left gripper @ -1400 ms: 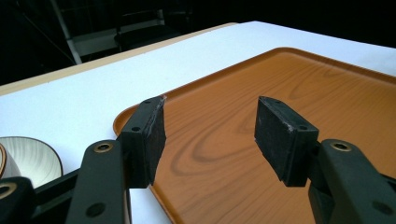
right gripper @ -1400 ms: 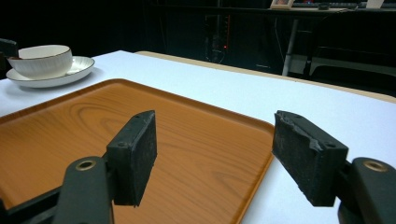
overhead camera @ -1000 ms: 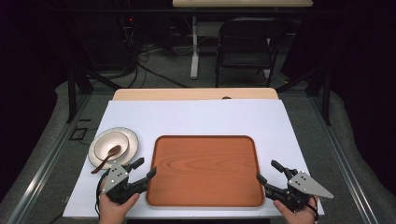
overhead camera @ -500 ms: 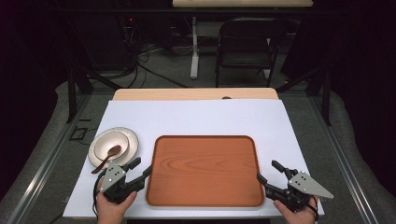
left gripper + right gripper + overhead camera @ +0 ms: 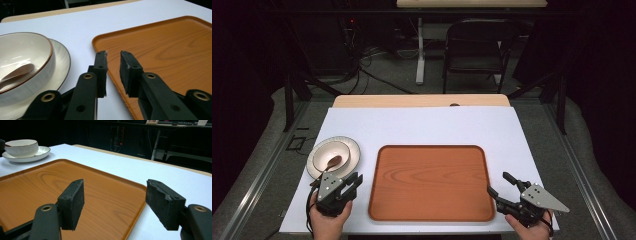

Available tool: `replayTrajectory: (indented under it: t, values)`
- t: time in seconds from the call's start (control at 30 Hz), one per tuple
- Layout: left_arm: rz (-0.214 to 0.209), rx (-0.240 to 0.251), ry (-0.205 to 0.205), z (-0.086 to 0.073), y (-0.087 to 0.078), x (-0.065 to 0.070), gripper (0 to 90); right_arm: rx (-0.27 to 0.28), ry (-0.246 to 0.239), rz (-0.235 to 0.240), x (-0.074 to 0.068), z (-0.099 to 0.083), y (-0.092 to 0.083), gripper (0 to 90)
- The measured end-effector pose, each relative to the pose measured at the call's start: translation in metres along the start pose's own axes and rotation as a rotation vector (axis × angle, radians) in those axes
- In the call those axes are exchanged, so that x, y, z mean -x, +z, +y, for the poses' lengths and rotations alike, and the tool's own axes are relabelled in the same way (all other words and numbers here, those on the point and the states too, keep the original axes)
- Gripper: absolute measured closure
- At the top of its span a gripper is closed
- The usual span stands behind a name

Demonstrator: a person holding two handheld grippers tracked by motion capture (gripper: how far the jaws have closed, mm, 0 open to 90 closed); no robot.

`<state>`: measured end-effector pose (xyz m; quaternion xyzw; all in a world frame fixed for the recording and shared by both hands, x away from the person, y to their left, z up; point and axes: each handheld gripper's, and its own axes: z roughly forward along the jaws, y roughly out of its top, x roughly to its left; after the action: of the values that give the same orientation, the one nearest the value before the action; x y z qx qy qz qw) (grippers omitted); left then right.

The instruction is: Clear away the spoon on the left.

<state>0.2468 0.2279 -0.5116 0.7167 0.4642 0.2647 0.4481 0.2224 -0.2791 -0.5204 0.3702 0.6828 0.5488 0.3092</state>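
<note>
**Table stock: tray, dish set, two tongs**

1. Table [image 5: 437, 127]. A white sheet covered the top; a strip of pale wood showed along the far edge.

2. Tray [image 5: 432, 182]. Brown wood-grain, rounded corners, low rim. It lay flat at the middle of the near half of the table, nothing on it.

3. Plate [image 5: 352, 150]. Cream with a dark rim, it sat to the left of the tray, apart from it, near the sheet's left edge.

4. Bowl [image 5: 324, 156]. Cream, dark rim, standing upright on the plate.

5. Spoon [image 5: 333, 161]. Brown, resting inside the bowl; its handle ran toward you, over the bowl's near rim.

6. Your left gripper [image 5: 353, 181]. You held it at the near left of the table, just on your side of the plate and beside the tray's left edge. In the left gripper view its jaws stood only slightly parted, a narrow gap between them, nothing in it; they pointed at the tray's left rim and far left corner.

7. Your right gripper [image 5: 500, 183]. You held it at the near right, beside the tray's near right corner. In the right gripper view its jaws stood wide apart, holding nothing, straddling the tray's right rim as seen from behind.

8. Chair [image 5: 474, 45]. Dark folding type, on the floor beyond the table.
</note>
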Motion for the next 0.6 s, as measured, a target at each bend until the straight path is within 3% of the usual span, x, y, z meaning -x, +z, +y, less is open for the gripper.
replayTrajectory:
  t: [0.3, 0.6]
  values:
    - [0.032, -0.021, -0.063, 0.003, -0.007, -0.009, 89.9, -0.002, -0.001, 0.000, 0.000, 0.000, 0.000, 31.0]
    - [0.114, -0.027, -0.108, 0.004, -0.016, -0.023, 90.0, -0.004, -0.003, 0.009, -0.001, 0.000, 0.001, 30.7]
